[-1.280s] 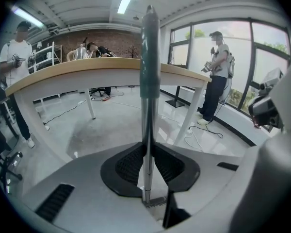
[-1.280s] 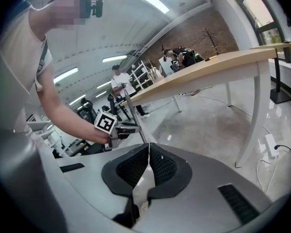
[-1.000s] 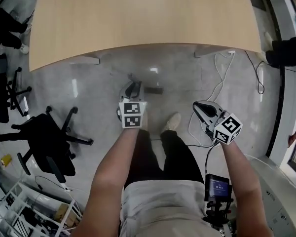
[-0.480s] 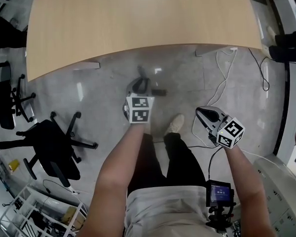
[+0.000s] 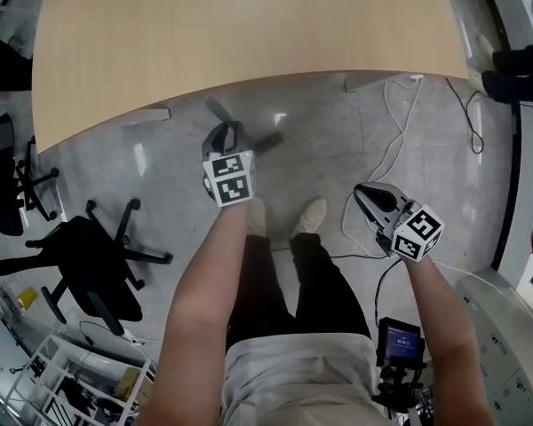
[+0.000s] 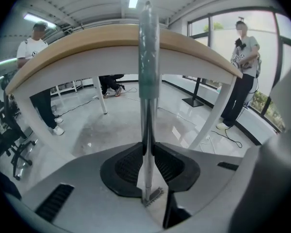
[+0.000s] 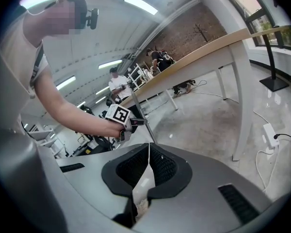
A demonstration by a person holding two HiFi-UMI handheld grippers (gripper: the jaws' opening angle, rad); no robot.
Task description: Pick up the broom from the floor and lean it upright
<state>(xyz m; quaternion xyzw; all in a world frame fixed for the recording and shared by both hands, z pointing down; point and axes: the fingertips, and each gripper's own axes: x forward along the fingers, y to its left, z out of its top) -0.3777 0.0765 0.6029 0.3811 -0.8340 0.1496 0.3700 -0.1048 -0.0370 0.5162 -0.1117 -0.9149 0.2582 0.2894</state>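
Observation:
The broom shows only as its metal handle, which stands upright between the jaws of my left gripper. The pads press on it from both sides. A pale green sleeve covers the handle's top, in front of the table's edge. In the head view my left gripper is out over the floor close to the table, with a blurred piece of handle beyond it. The right gripper view shows the thin handle slanting through the left gripper. My right gripper hangs lower right, shut and empty. The broom head is hidden.
A large wooden table on white legs fills the far side. A white cable and power strip lie on the floor at right. A black office chair stands at left. Two people stand beyond the table.
My left gripper has moved with the handle toward the table's edge and a little left. The right gripper has shifted only slightly.

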